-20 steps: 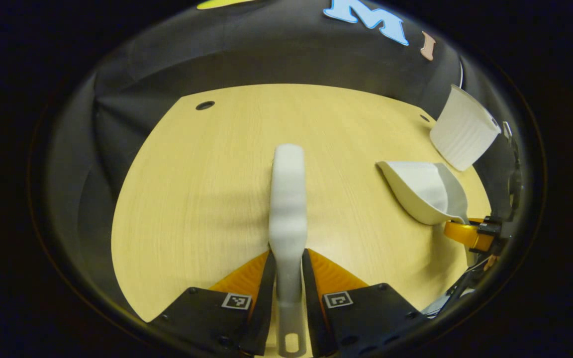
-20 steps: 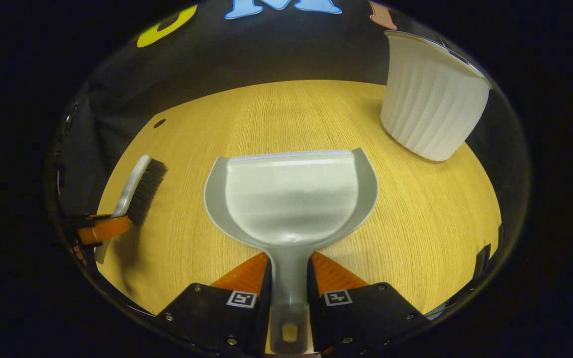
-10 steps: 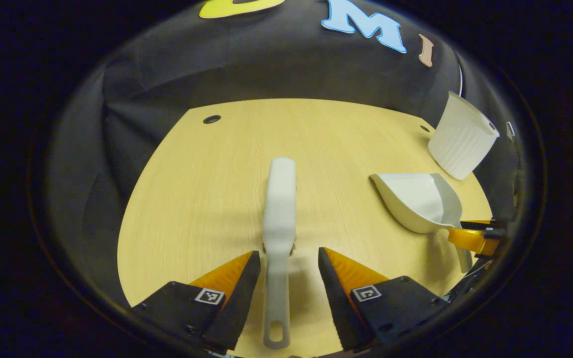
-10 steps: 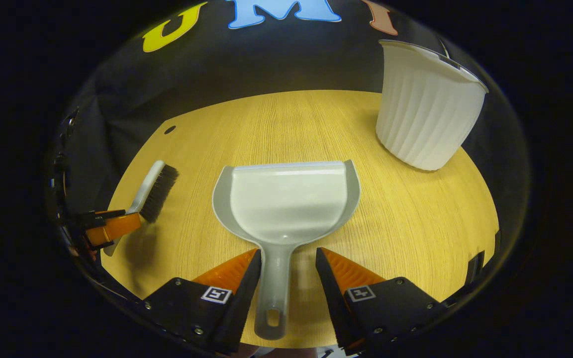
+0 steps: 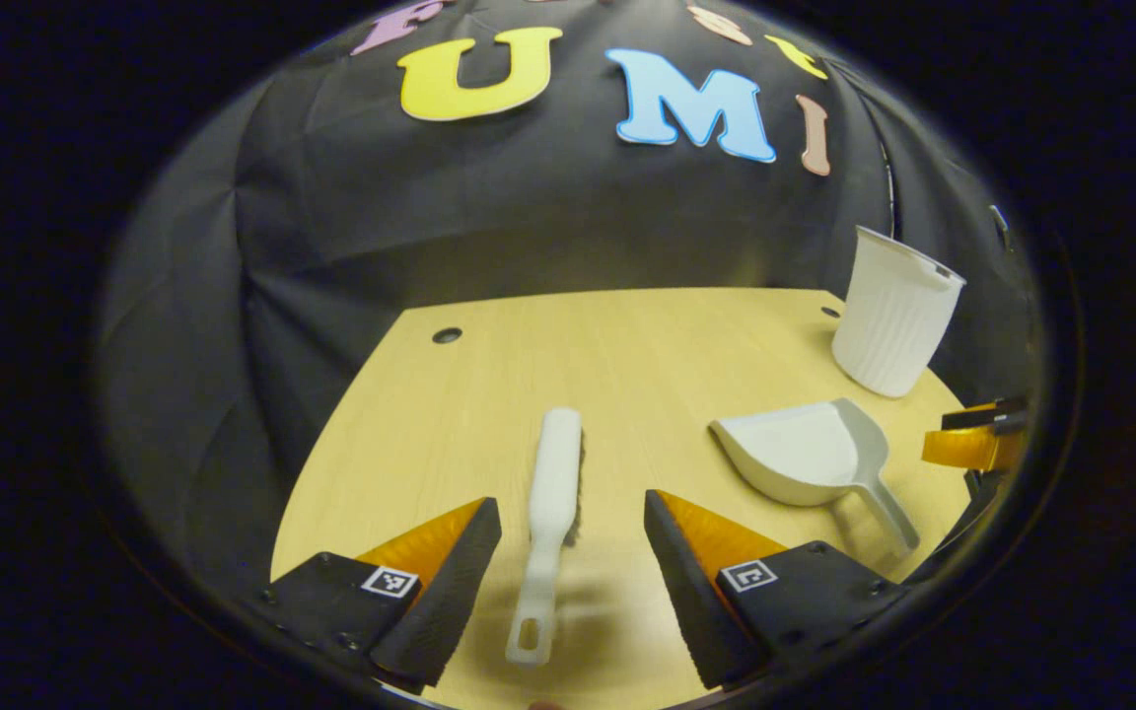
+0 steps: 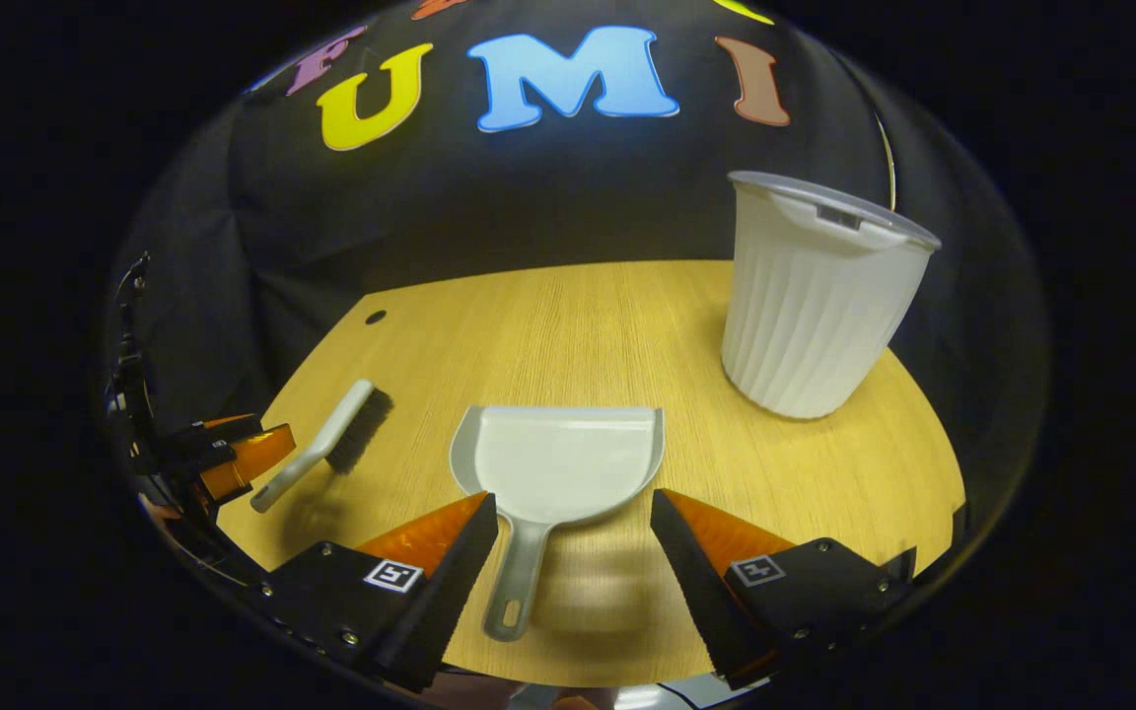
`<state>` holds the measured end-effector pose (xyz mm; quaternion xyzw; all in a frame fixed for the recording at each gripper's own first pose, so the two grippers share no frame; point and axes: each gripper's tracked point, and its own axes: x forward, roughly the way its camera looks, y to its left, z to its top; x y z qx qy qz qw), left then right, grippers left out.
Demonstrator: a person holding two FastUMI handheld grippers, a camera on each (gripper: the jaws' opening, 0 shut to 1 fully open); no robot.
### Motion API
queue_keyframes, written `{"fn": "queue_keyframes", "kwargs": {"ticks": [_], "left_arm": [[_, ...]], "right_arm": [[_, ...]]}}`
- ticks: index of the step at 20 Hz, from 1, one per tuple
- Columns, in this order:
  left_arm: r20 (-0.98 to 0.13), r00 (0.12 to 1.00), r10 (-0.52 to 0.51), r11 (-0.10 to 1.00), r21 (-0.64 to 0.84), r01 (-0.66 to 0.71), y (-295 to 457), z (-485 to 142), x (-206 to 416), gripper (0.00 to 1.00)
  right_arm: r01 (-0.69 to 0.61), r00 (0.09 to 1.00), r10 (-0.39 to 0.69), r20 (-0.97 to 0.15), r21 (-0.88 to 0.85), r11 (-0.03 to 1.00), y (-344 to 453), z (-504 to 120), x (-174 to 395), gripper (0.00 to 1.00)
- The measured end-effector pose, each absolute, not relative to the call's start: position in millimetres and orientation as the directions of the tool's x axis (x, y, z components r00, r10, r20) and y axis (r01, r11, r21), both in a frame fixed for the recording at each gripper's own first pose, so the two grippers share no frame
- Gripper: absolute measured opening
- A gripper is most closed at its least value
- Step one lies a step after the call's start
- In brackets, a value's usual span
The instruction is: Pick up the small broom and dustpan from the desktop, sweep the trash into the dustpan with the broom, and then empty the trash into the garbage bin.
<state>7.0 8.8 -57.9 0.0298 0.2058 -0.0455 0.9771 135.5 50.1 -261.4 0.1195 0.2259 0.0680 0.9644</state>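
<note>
A small white broom [image 5: 550,518] lies on the wooden desktop [image 5: 627,345], handle toward me, between the spread fingers of my left gripper [image 5: 573,513], which is open and raised above it. In the right gripper view the broom [image 6: 326,449] shows dark bristles at the left. The grey dustpan [image 6: 553,473] rests flat on the desk, its handle pointing at my open right gripper [image 6: 576,508], whose fingers stand apart from it. The dustpan [image 5: 805,454] also sits right of the broom in the left gripper view. A white ribbed garbage bin [image 6: 810,296] stands upright at the back right.
The bin [image 5: 891,316] sits near the desk's right rear corner. A small round hole [image 5: 447,335] marks the desk's far left. The other gripper [image 6: 233,454] hovers at the left edge. Black cloth wall rises behind the desk.
Both grippers opened, letting go of the broom and the dustpan, which now lie on the desk. Both grippers then drew back and up, away from them.
</note>
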Motion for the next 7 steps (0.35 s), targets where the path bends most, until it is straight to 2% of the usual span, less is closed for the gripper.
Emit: {"fn": "queue_keyframes", "kwargs": {"ticks": [7], "left_arm": [[-0.17, 0.984, -0.045, 0.999, -0.025, 0.041, -27.4, 6.2, -0.2, 0.96]], "right_arm": [[-0.098, 0.983, 0.11, -0.146, 0.087, 0.991, 0.9, -181.3, 121.2, 0.98]]}}
